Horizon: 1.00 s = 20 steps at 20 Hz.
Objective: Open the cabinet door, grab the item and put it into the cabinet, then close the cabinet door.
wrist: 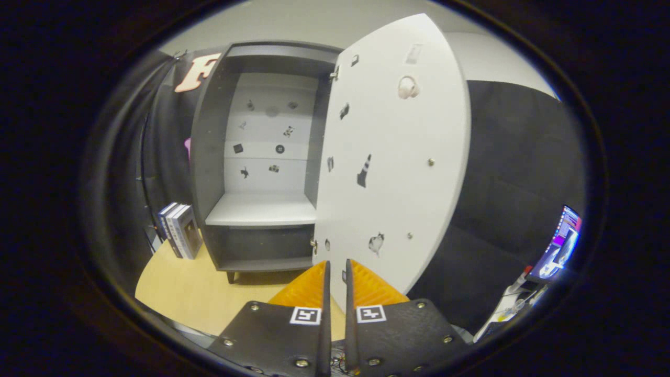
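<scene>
The grey cabinet [209,157] stands on a wooden table [193,293] with its door open. Its white shelf [261,209] is bare, and small stickers dot the white back panel. The white door [398,173] is swung out towards me, hinged on the cabinet's right side, and its inner face shows stickers and two screw heads. A few upright books [179,229] stand on the table against the cabinet's left side. My gripper [336,268] is low in front of the door's bottom corner near the hinge. Its fingers stand almost together with a thin gap and hold nothing.
The open door juts out just ahead of the fingers and to their right. A lit monitor [557,246] and desk clutter sit far right, beyond the dark booth wall. A pink object [187,146] peeks out behind the cabinet's left side.
</scene>
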Motion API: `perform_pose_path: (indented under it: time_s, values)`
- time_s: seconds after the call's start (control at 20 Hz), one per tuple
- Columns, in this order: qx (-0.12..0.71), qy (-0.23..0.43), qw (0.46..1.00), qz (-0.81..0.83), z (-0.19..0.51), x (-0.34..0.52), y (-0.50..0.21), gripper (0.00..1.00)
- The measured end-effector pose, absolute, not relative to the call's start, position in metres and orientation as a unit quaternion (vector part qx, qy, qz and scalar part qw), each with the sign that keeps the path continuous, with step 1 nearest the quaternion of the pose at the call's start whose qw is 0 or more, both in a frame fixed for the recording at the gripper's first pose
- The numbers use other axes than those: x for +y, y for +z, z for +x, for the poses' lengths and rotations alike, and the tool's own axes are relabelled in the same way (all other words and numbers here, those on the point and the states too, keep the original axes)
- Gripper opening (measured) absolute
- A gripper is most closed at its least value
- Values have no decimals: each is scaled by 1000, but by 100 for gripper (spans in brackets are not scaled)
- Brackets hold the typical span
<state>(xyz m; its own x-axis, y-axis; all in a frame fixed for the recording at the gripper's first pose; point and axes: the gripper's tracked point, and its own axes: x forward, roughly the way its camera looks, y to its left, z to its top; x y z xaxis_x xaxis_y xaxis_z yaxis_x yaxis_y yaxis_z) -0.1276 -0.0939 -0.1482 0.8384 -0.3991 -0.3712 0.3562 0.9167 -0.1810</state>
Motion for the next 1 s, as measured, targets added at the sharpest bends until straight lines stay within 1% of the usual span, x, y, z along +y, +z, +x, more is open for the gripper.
perform_pose_path:
  time_s: [0.1,0.15,0.45,0.7,0.75,0.8,0.85,1.0]
  values:
    - [223,-167,958,-61,-117,-81,-164,16]
    - [227,-151,960,-65,-109,-73,-170,21]
    - [249,-48,965,-72,-69,-26,-209,21]
    - [297,7,953,-59,-57,-7,-262,21]
    - [311,14,948,-59,-59,-6,-275,32]
    - [325,16,944,-60,-60,-8,-288,37]
    - [336,21,940,-61,-62,-9,-300,39]
    - [365,33,928,-60,-67,-13,-331,39]
